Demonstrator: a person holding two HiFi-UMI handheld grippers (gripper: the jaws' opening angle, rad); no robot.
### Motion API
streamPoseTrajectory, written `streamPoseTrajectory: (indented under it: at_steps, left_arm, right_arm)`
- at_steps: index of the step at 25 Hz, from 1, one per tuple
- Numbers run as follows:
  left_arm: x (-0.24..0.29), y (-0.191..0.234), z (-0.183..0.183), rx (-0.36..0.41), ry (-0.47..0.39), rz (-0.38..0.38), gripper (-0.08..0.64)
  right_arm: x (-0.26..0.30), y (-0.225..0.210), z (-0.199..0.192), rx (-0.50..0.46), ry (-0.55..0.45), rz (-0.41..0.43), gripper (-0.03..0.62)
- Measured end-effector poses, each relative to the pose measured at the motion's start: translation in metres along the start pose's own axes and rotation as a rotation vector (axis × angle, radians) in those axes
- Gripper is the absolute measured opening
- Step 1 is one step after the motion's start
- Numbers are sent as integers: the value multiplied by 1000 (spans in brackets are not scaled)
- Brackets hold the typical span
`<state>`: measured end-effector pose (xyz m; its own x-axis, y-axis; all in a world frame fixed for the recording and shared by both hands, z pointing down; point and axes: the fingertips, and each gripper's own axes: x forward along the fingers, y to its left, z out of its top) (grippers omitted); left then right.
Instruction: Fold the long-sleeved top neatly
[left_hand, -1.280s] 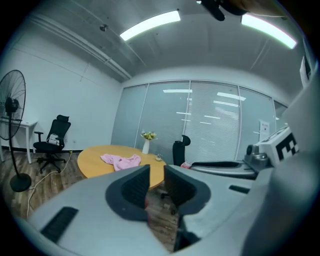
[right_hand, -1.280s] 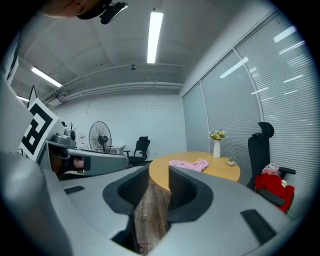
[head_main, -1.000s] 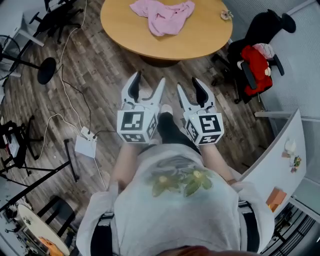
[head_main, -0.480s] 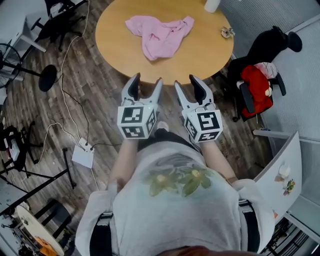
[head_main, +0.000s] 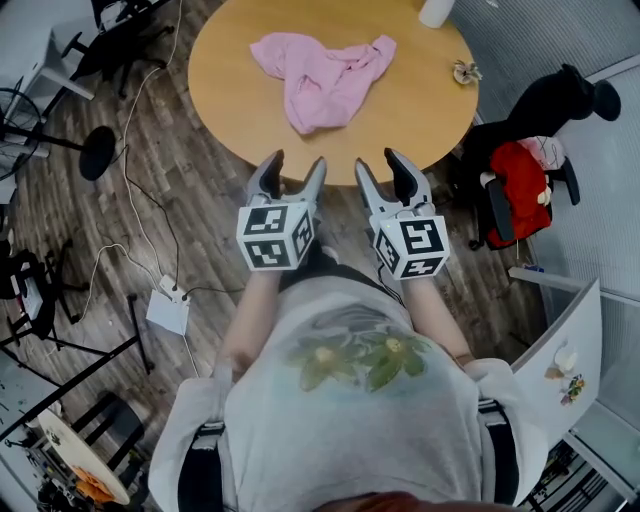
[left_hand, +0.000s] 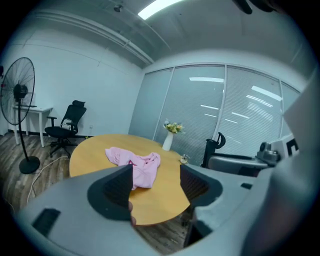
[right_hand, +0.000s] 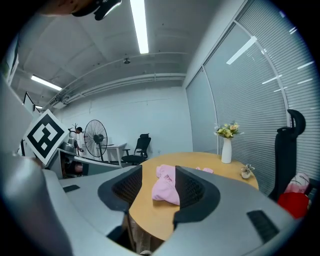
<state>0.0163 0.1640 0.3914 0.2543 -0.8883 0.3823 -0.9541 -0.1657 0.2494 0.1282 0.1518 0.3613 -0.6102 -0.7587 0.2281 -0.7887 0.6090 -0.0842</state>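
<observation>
1. Grey two-jaw left gripper (head_main: 295, 165) and grey two-jaw right gripper (head_main: 380, 165): both claws apart and empty, at the near edge of the round light-wood table (head_main: 420, 110).
2. The crumpled pink long-sleeved top (head_main: 325, 75) is bunched mid-table, touched by neither gripper. Path to it is clear.
3. Risk: pinching several layers of the heap would probably drag the whole bundle rather than spread it.
4. Risk: on the smooth tabletop the cloth may slide when pulled.
5. Far rim: the white vase (head_main: 436, 10) and small trinket (head_main: 466, 72) could be knocked by a wide sleeve sweep.
6. Off-table: black chair with red garment (head_main: 515, 150) on the right, loose cables (head_main: 125, 160) on the left.
</observation>
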Motion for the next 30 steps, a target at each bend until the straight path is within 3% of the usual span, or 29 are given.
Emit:
streamPoseTrajectory:
  at_steps: [5,10,16,19,24,30]
  left_arm:
    - [41,12,-15,-136,90,-39,278]
    - [85,30,-16,-147,167,-47,278]
    - [129,46,-24,-243,262,-77,278]
    - [150,53,-32,-287,300,-56,278]
    - [199,62,-59,-438,395,-19,277]
    - [230,85,-85,-526,480,33,268]
  right_arm:
    - [34,-19,-2,10,34,-14,201]
    - [74,-40,-2,25,86,-25,201]
    - [116,-60,-1,42,131,-42,201]
    - [131,-69,-4,47,158,-50,201]
    - [153,-87,-10,55,197,-79,201]
    - [175,-105,-18,64,237,-104,201]
